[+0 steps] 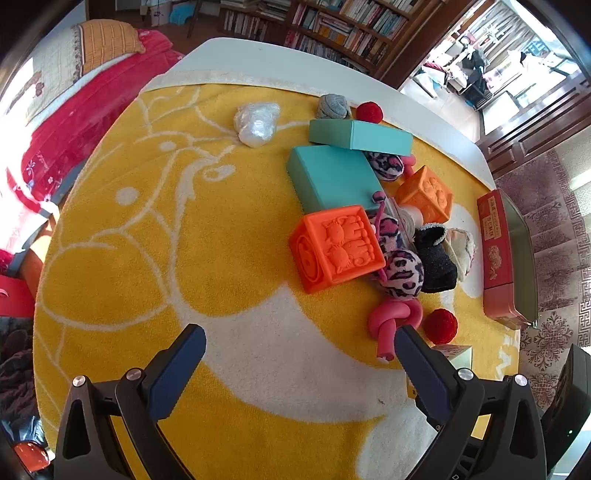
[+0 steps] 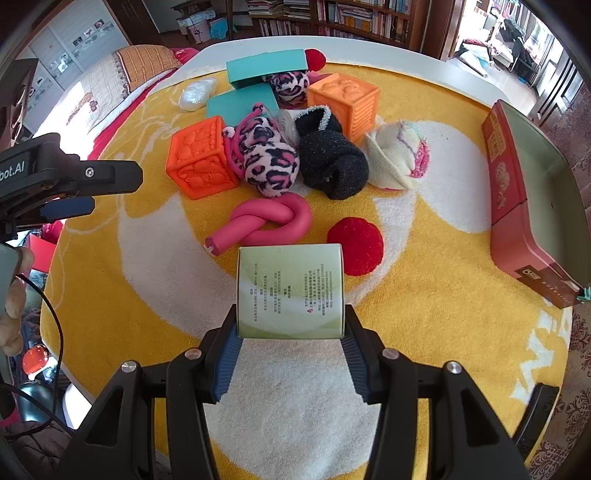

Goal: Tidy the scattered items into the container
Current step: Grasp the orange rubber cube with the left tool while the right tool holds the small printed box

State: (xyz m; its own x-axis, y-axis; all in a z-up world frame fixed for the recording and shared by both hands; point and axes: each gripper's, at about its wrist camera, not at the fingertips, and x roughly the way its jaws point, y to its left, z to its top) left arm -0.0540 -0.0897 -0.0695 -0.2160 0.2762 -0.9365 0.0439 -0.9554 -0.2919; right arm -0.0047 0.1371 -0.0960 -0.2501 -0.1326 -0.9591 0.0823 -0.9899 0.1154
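Observation:
My right gripper (image 2: 290, 328) is shut on a pale green printed box (image 2: 290, 290) and holds it above the yellow blanket (image 2: 424, 295). The red open container (image 2: 517, 206) stands at the right edge, apart from the box. My left gripper (image 1: 299, 343) is open and empty over the blanket, just left of the pink knotted tube (image 1: 393, 319). Scattered items lie in a heap: two orange cubes (image 2: 201, 160), leopard-print socks (image 2: 267, 158), a black sock (image 2: 330, 162), a cream sock (image 2: 399, 155), a red pompom (image 2: 356, 249), and teal boxes (image 2: 266, 66).
A white wrapped bundle (image 1: 256, 123), a grey sock ball (image 1: 332, 106) and a second red pompom (image 1: 368, 111) lie near the far table edge (image 1: 280, 66). A bed with red bedding (image 1: 74, 122) stands to the left, and bookshelves (image 1: 332, 29) behind.

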